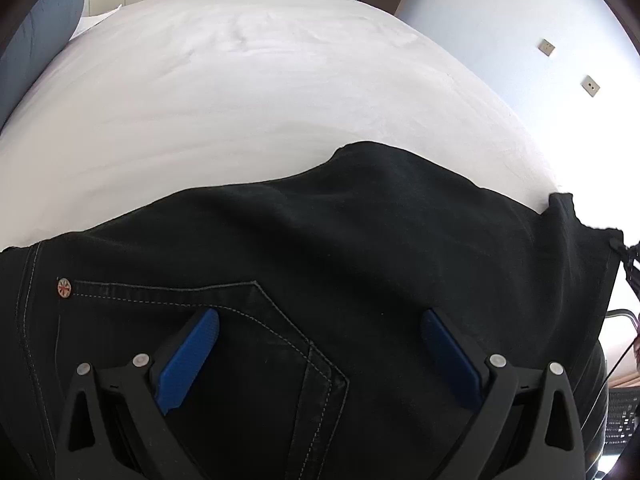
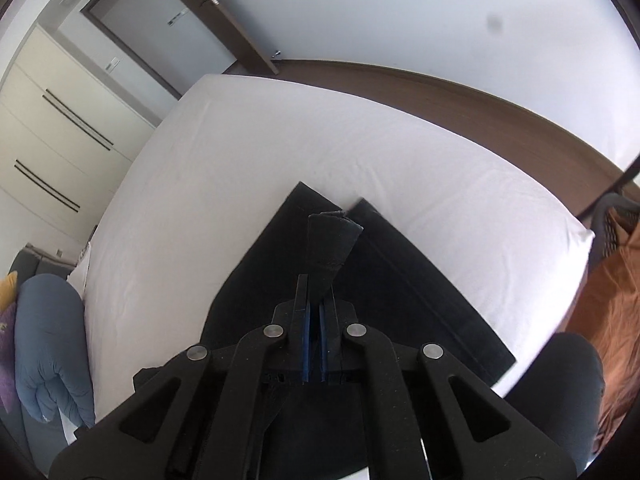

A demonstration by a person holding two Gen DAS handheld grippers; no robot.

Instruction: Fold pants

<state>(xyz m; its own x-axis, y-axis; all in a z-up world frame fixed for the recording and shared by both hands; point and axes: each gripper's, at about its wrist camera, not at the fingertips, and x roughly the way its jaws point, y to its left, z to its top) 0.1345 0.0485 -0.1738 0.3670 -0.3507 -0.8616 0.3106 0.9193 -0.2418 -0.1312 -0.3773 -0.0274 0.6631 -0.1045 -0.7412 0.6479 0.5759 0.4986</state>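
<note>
Black pants [image 1: 320, 248] lie on a white bed [image 1: 240, 100]. In the left wrist view my left gripper [image 1: 320, 328] is open, its blue pads spread wide just above the seat, over a back pocket [image 1: 260, 340] with pale stitching and a rivet [image 1: 64, 288]. In the right wrist view my right gripper [image 2: 316, 292] is shut on a fold of the pants' cloth [image 2: 328, 240], lifted above the two legs [image 2: 380, 280] that lie flat on the bed [image 2: 280, 140].
A blue pillow [image 2: 52, 340] lies at the bed's left. White wardrobes [image 2: 60, 128] and a door [image 2: 160, 20] stand beyond. A wooden headboard [image 2: 480, 112] runs along the wall. An orange cloth [image 2: 616, 292] lies at the right.
</note>
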